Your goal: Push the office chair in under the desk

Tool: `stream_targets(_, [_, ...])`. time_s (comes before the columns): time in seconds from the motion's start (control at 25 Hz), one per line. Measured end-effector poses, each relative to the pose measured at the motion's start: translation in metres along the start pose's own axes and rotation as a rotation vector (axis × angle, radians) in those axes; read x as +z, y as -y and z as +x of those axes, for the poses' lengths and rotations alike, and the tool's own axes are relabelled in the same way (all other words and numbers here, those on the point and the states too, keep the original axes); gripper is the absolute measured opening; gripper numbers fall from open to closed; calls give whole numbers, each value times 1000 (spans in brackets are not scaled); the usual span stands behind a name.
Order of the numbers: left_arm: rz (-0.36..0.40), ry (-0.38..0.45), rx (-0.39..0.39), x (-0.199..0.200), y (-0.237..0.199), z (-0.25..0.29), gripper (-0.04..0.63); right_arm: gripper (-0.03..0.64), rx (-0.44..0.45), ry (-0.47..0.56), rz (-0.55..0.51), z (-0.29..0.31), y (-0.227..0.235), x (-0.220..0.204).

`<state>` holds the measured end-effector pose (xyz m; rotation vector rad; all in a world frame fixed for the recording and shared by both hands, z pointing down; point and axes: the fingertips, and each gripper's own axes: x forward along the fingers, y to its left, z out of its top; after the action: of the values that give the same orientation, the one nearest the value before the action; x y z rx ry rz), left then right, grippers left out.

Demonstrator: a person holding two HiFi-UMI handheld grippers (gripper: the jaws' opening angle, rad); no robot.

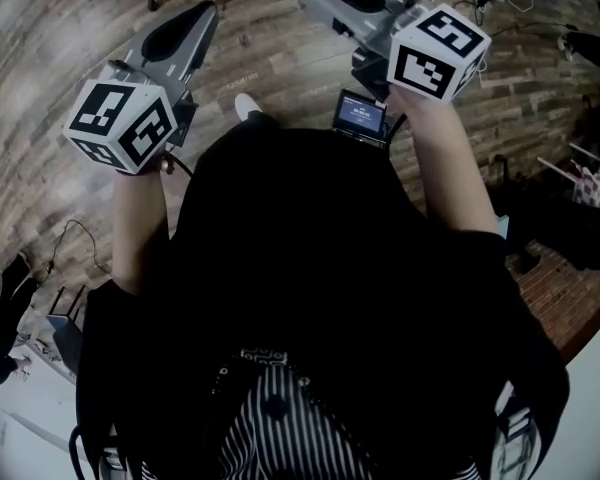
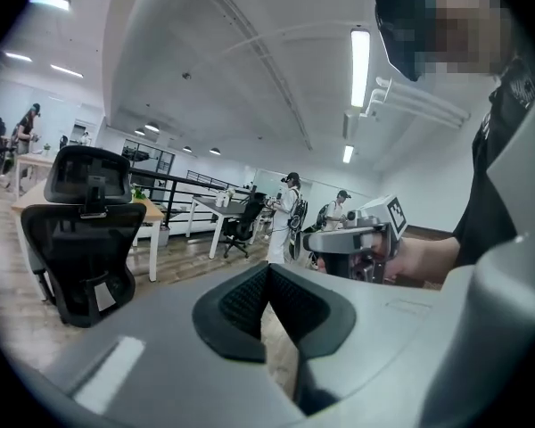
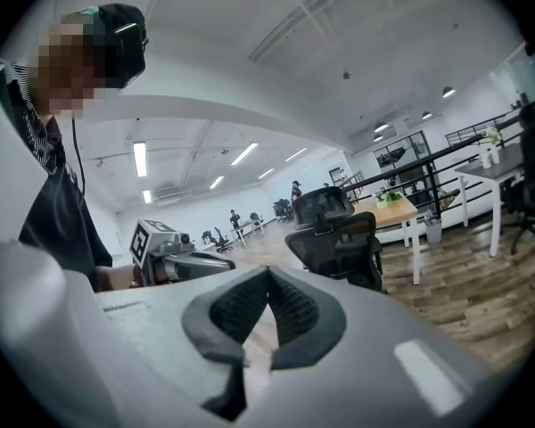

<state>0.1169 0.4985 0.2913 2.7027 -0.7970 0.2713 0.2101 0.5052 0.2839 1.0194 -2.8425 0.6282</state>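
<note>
Left tongs (image 2: 267,273): shut, the two dark ribbed pads (image 2: 239,303) meeting in a seam with nothing between them; in the head view they point away from the person over the floor (image 1: 280,68).
Right tongs (image 3: 267,275): shut as well, pads (image 3: 296,308) together and empty; held level with the left pair, each showing in the other's gripper view.
Marker cubes: one at the rear of each pair, white with black squares (image 1: 120,123), with a hand gripped beneath.
Office chair (image 2: 80,239): black all over, a mesh back with a solid frame and a separate padded headrest (image 2: 91,175) on a stalk above it; a pale tag (image 2: 103,298) hangs low on the back.
Chair's place: well apart from both tongs, touched by neither; its back faces the left tongs. It stands just in front of the desk (image 2: 148,210), and I cannot tell whether the seat reaches under the top. In the right gripper view it (image 3: 339,239) sits left of the same desk (image 3: 399,210).
Desk: light wooden top on white legs, with a small plant on it.
Floor: brown wood planks.
Room: an open office with strip lights, further desks and chairs, and people (image 2: 290,210) standing far off.
</note>
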Motion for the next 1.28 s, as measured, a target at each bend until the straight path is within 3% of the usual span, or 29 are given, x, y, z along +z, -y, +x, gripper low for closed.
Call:
stream_targets(0.12, [0,-8,-25,4,-3,-2,5,-2,-2,4,-16,8,-2,6])
stream_targets(0.36, [-2,-49,-73,4,-128,5,5,-2,-2,-62,-5,133,45,10])
stream_targets(0.64, [-34,-57,-61,14,-185,7,5,-2,-25,-49,21,170,68,27])
stream_targets(0.84, [-54,-35,-46,25,-201,17,5,-2,-32,-54,6,180,84,39])
stream_targets(1.04, [-54,-38,-45,31,-206,62,5,-2,-21,-23,-5,181,130,60])
stream_targets(1.28, [-24,-1,31,75,-229,122,5,-2,28,4,-32,192,189,104])
